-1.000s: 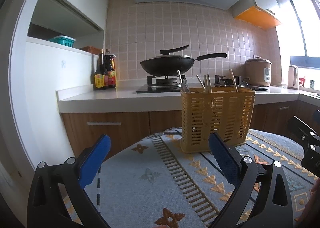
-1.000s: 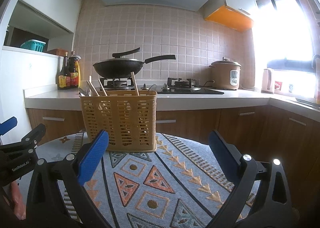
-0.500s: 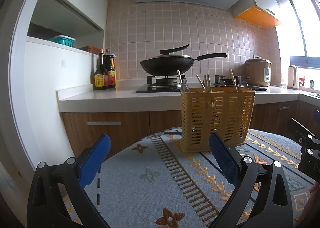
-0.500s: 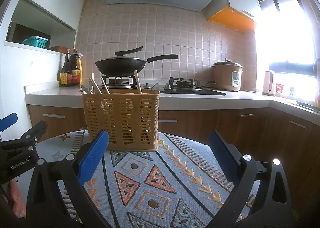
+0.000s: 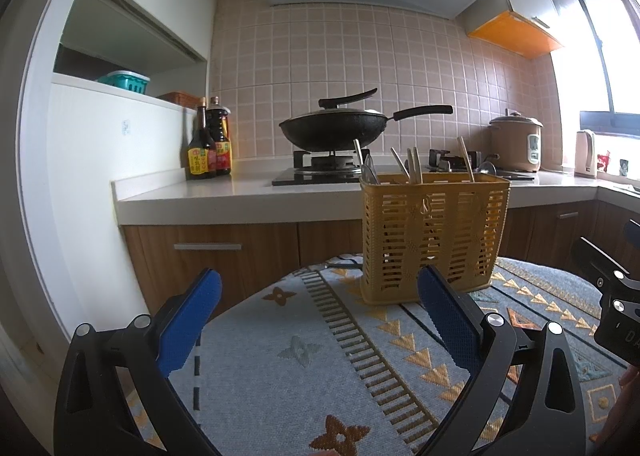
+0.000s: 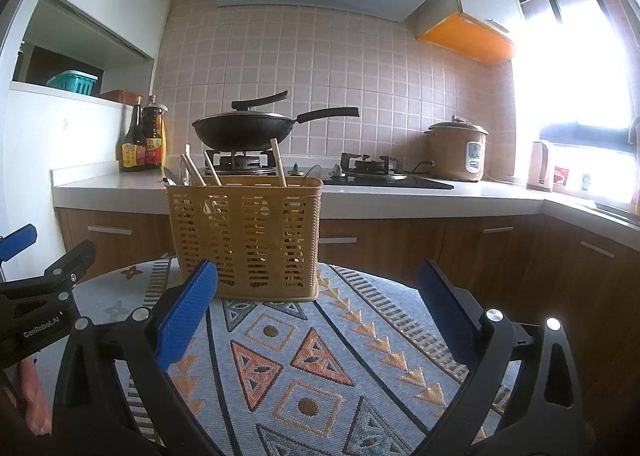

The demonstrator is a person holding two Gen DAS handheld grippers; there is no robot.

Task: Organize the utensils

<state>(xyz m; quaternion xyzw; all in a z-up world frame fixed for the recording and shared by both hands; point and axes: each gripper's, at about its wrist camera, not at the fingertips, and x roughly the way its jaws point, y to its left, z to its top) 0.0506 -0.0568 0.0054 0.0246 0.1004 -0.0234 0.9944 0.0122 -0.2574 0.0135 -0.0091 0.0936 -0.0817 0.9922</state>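
Note:
A yellow slotted utensil basket (image 5: 434,236) stands upright at the far side of a round table with a patterned cloth (image 5: 304,356); it also shows in the right wrist view (image 6: 246,236). Chopsticks (image 5: 414,170) and spoons (image 5: 370,172) stick up out of it. My left gripper (image 5: 320,306) is open and empty, near the basket's left front. My right gripper (image 6: 318,298) is open and empty, in front of the basket's right half. Each gripper shows at the edge of the other's view.
Behind the table runs a white counter (image 5: 240,196) with a black wok (image 5: 334,130) on a gas stove, sauce bottles (image 5: 208,148), a rice cooker (image 6: 458,150) and a kettle (image 6: 540,166). Wooden cabinets stand below it.
The right gripper's view has shifted slightly, so the basket sits a little more to the right and nearer. The left gripper has hardly moved.

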